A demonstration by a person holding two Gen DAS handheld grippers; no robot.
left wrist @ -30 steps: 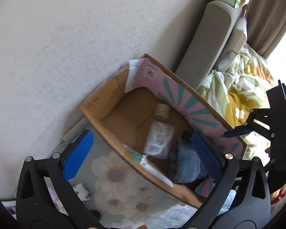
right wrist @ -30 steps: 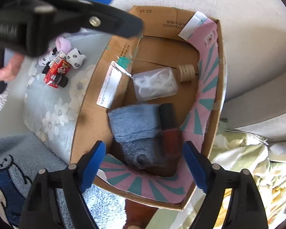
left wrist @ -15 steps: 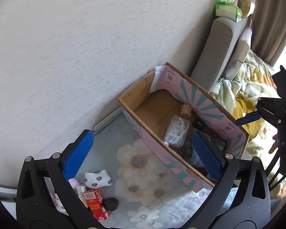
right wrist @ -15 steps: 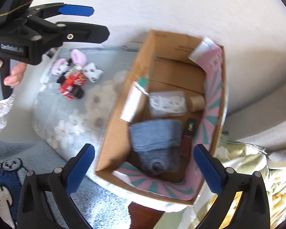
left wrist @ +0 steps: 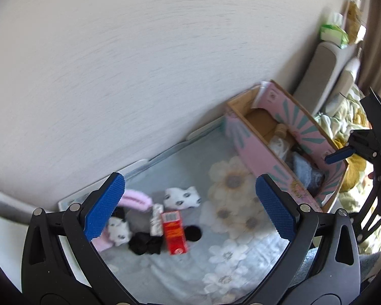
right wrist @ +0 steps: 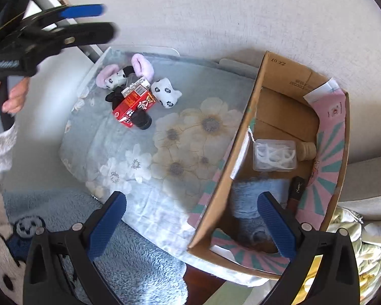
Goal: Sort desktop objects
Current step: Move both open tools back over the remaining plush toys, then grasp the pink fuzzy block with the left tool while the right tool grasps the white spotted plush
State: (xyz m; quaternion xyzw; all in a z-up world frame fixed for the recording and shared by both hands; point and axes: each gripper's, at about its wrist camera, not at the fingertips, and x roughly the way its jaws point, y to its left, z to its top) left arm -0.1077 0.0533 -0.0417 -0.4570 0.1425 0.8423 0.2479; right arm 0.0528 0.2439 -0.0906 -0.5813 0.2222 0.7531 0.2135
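Observation:
A cardboard box (right wrist: 226, 175) with pink flaps stands on the flowered table cover (right wrist: 185, 132); it also shows in the left wrist view (left wrist: 256, 142). Inside lie a blue cloth (right wrist: 256, 198), a clear plastic case (right wrist: 274, 155), a wooden spool (right wrist: 308, 150) and a dark tube (right wrist: 296, 190). A pile at the table's far corner holds a red carton (left wrist: 174, 232), a spotted white sock (left wrist: 181, 197), pink fluffy items (left wrist: 137, 199) and black pieces (left wrist: 144, 245). My left gripper (left wrist: 190, 208) is open and empty above the pile. My right gripper (right wrist: 190, 226) is open and empty above the box's near edge.
A white wall (left wrist: 139, 63) runs behind the table. A grey sofa back (left wrist: 320, 71) with a green tissue pack (left wrist: 334, 31) stands beyond the box. A blue fluffy blanket (right wrist: 139, 267) lies at the table's near side, and patterned bedding (left wrist: 343, 117) lies to the right.
Both grippers have pulled back from the box and risen. The left view has swung from the box to the pile of small objects. Both stay open and empty.

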